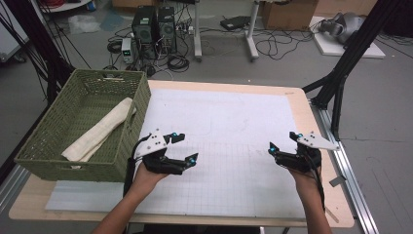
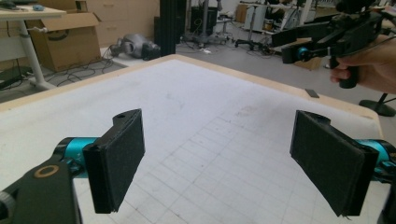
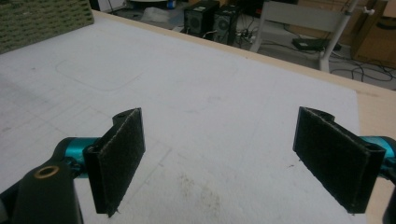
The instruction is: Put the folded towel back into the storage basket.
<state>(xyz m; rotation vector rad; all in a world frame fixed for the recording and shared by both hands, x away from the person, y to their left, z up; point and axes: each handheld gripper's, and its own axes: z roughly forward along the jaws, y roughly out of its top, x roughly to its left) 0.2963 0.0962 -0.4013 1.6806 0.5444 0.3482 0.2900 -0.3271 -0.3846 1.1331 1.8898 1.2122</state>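
Diagonally, cloth (image 1: pixel 100 130) in basket (image 1: pixel 46 161).

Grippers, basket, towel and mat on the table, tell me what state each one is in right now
left gripper: open, jaws wide apart, holding nothing.
right gripper: open, holding nothing.
green basket: upright at the table's left edge, no lid.
cream towel: rolled, lying slantwise inside the basket.
white mat: flat on the table, faintly stained.

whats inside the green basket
A folded cream cloth lies lengthwise in the green wicker basket, slanting from the near left up to the right wall. Bare weave shows beside it. The cloth hides whatever is beneath it.
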